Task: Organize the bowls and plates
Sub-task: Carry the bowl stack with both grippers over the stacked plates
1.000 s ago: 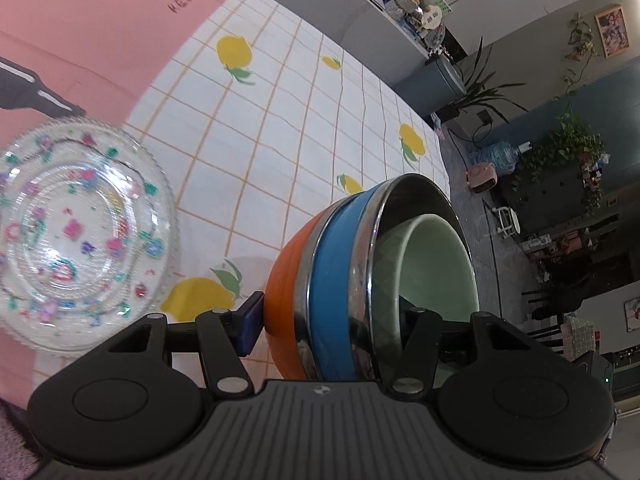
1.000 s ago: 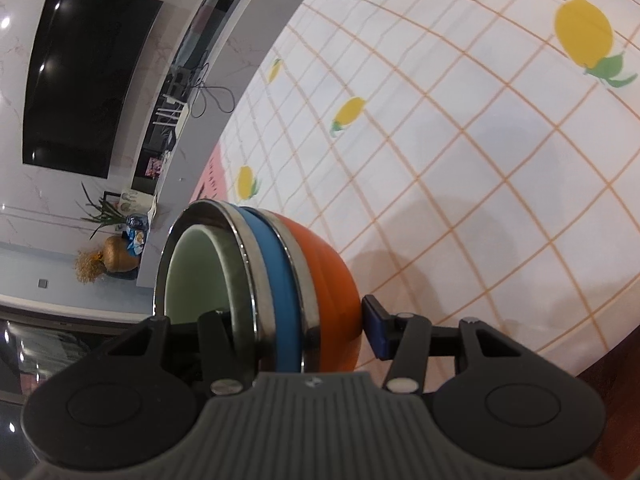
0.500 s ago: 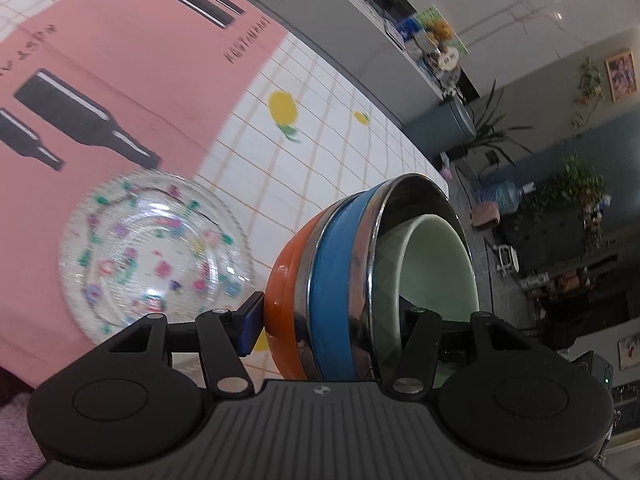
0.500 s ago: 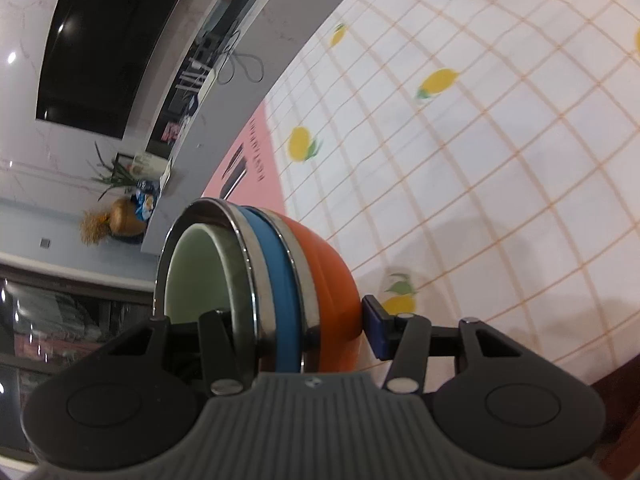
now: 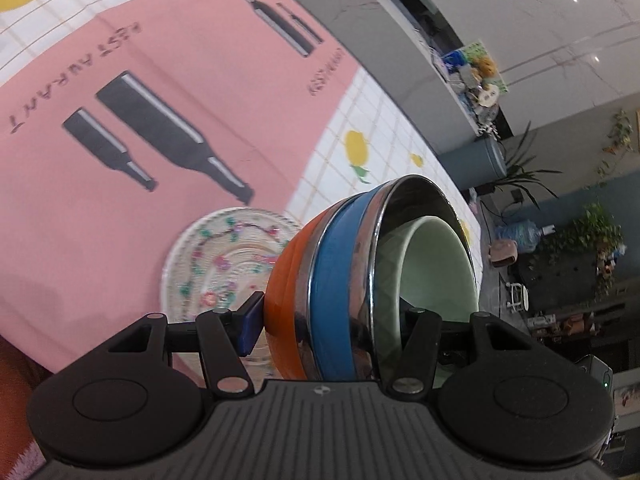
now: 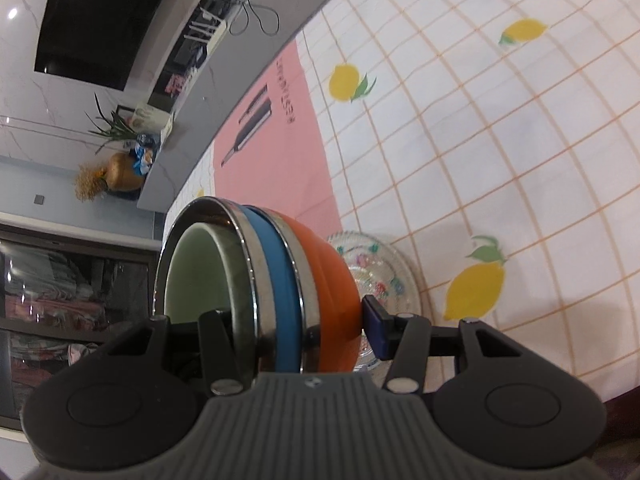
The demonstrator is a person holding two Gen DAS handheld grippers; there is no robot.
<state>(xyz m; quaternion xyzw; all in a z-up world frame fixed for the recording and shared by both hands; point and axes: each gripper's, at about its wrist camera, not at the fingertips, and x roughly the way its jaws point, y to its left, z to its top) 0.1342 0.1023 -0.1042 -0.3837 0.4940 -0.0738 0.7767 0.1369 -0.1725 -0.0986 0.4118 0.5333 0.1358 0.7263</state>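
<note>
Item: nested bowl stack (image 5: 360,280), three pieces — orange bowl (image 5: 286,292) outermost, blue steel-rimmed bowl (image 5: 334,292) inside it, pale green bowl (image 5: 436,264) innermost. The stack is carried on edge, mouth turned sideways, clear of the table.

Holders: left gripper (image 5: 332,320) and right gripper (image 6: 296,324) each clamp the stack wall at the near rim, jaws closed about as far as the three walls allow; in each view one finger is inside the green bowl and the blue-padded finger sits against the orange outside.

Landmark: glass plate (image 5: 224,264) with a coloured floral pattern, lying flat on the pink placemat (image 5: 160,80) near that mat's edge with the lemon-check tablecloth (image 6: 500,140).

Key relation: the stack hangs just above the plate and slightly to one side, its orange bottom facing the plate (the plate shows beyond the orange curve in both wrist views). Judged next move: tip the stack upright and lower it onto the plate's centre. Neither gripper is clearly nearer; both hold the same rim.

Writing: "RESTAURANT" printed on the placemat beside the black bottle silhouettes (image 5: 168,136); a second, smaller print farther from the plate is too blurred to read. No brand is visible on the bowls.
</note>
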